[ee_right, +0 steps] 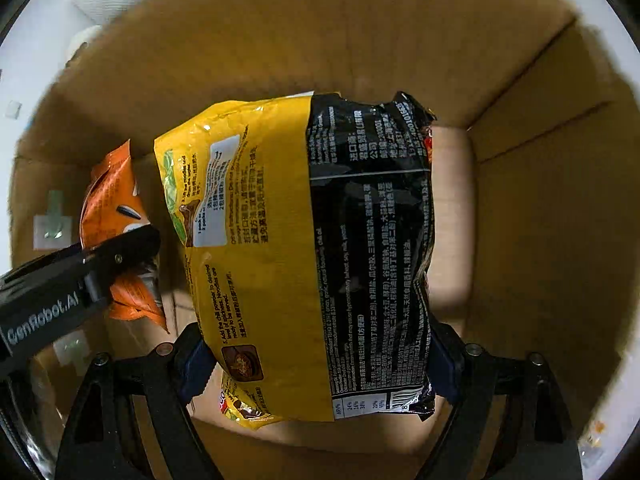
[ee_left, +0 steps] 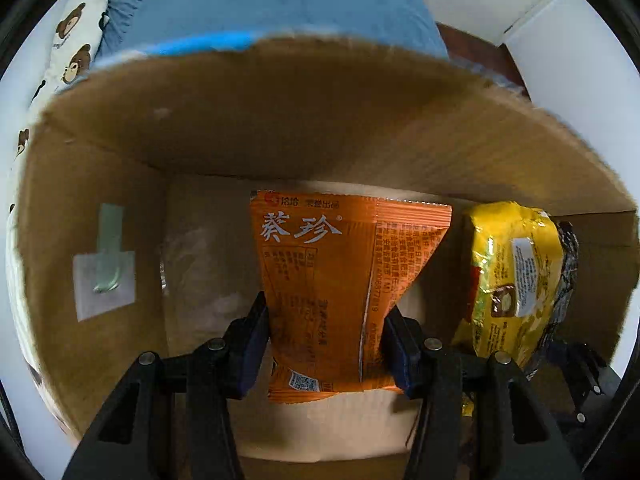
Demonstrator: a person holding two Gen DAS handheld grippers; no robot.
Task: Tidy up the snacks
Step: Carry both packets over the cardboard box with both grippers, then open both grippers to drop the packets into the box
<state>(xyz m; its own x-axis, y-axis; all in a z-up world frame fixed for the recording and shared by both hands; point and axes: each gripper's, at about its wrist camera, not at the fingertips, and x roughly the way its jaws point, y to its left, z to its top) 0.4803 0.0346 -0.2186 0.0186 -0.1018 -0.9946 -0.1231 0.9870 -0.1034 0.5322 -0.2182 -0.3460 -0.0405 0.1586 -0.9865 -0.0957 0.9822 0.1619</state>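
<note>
My left gripper (ee_left: 326,344) is shut on an orange snack packet (ee_left: 336,276), its pads pinching the lower half, and holds it inside an open cardboard box (ee_left: 280,120). To its right hangs a yellow and black noodle pack (ee_left: 516,276), which fills the right wrist view (ee_right: 312,252). My right gripper (ee_right: 320,368) is shut on that pack across its width. The orange packet (ee_right: 116,208) and the black left gripper body (ee_right: 80,272) show at the left of the right wrist view. Both grippers point down into the box.
The box walls (ee_right: 540,200) rise on all sides. A white label with a pale strip (ee_left: 105,264) is stuck on the left wall. Outside the box lie blue bedding (ee_left: 272,4) and a bear-print pillow (ee_left: 76,40). White furniture (ee_left: 532,8) stands at the upper right.
</note>
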